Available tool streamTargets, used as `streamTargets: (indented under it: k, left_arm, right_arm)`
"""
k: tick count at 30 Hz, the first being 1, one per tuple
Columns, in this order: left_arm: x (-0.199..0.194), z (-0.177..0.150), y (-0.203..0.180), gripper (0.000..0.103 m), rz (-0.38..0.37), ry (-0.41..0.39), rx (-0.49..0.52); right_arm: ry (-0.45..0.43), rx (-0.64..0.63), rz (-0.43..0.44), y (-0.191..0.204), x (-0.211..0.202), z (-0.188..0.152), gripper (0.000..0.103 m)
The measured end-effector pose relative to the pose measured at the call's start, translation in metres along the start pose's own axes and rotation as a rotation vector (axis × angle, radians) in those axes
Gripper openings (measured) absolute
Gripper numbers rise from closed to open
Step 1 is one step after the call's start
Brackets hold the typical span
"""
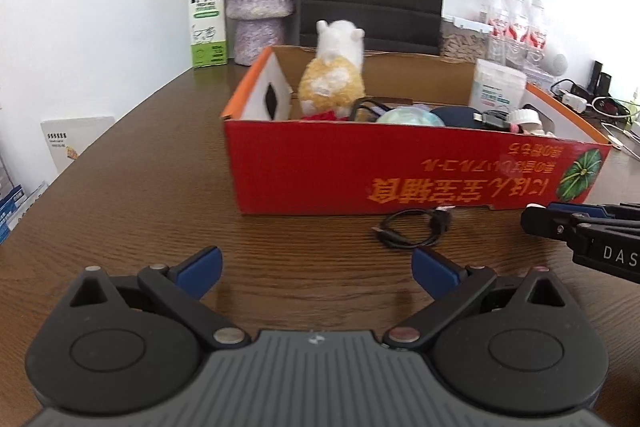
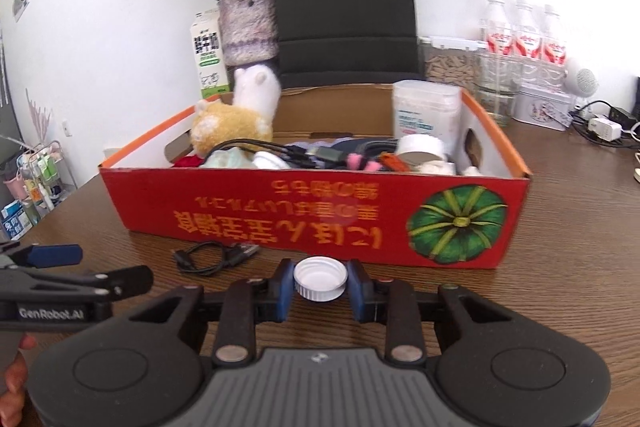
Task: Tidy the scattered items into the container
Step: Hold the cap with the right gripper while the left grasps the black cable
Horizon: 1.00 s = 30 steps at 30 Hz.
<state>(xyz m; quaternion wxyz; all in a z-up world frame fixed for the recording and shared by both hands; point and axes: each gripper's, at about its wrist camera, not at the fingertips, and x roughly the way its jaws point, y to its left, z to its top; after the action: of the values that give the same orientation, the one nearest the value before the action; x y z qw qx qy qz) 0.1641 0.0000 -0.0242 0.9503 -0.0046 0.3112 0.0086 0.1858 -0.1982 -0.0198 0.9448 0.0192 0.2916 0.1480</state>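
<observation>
The right gripper holds a white cap between its two blue fingers. The fingers are drawn in and press on both sides of the cap, so it is pinched, with its hollow side up. The cap is just in front of the near red wall of the box, a little above the bench as far as I can judge. The box lies straight ahead of these fingers, with its long axis across the view, and its open top is higher than the cap. So the coming move, I think, must lift the cap over the near wall before the fingers let it go.

One more loose thing is a black cable on the bench, coiled close to the foot of the same wall. It lies ahead of the left gripper and a little to its right, with its long side almost parallel to the wall. The left fingers are spread wide and hold nothing; only bare bench is between them. The left gripper is the free one, so the cable seems to be its job.

The box already contains a plush toy, cables and small jars.
</observation>
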Motion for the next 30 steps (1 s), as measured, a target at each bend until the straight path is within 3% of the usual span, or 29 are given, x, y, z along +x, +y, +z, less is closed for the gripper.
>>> streamTargets:
  k: [5,11,15,17,20,22,30]
  left_arm:
    - [0.016,0.007,-0.032,0.103,-0.027,0.036,0.053]
    - [0.030,0.013,-0.034,0.103,-0.004,0.059,0.024]
    - [0.034,0.016,-0.040,0.103,-0.041,0.062,0.054]
    - [0.033,0.016,-0.045,0.096,-0.070,0.052,0.075]
    - [0.028,0.014,-0.052,0.077,-0.106,0.035,0.101]
    - [0.024,0.015,-0.056,0.047,-0.124,0.030,0.115]
    - [0.014,0.008,-0.065,0.041,-0.118,0.009,0.147]
  right_arm:
    - [-0.008,0.035,-0.016,-0.023,-0.006,0.001,0.027]
    - [-0.023,0.020,0.003,-0.027,-0.013,0.002,0.027]
    - [-0.025,-0.006,0.014,-0.021,-0.015,0.000,0.028]
    - [-0.028,-0.014,0.018,-0.019,-0.016,0.000,0.028]
    - [-0.032,-0.013,0.021,-0.019,-0.018,0.000,0.027]
    - [-0.032,-0.011,0.020,-0.019,-0.018,0.000,0.028]
    - [-0.038,-0.010,0.021,-0.019,-0.018,-0.001,0.027]
